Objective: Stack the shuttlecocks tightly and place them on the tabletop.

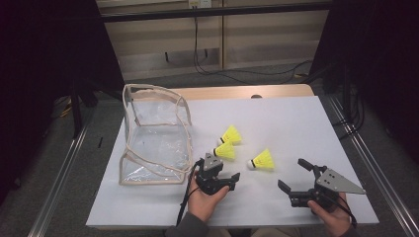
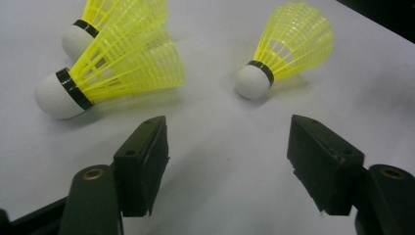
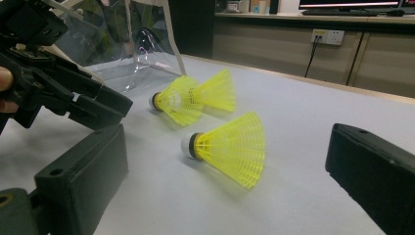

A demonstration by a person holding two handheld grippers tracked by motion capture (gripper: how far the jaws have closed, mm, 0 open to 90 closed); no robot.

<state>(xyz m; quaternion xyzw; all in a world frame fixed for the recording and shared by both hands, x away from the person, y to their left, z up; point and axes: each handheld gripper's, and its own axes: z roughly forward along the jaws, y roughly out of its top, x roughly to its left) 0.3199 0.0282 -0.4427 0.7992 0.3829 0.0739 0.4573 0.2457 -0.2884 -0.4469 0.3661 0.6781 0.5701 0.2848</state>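
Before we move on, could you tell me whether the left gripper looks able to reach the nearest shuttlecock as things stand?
Probably yes: the left gripper is open, and only bare white table lies between it and the nearest shuttlecock.

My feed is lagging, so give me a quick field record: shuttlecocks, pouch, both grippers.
shuttlecocks: three yellow plastic shuttlecocks with white heads, lying on their sides on the white table sheet; two close together, one apart
pouch: clear plastic pouch with beige trim, open, left of the shuttlecocks
left gripper: open, near the closest shuttlecock, holding nothing
right gripper: open, holding nothing
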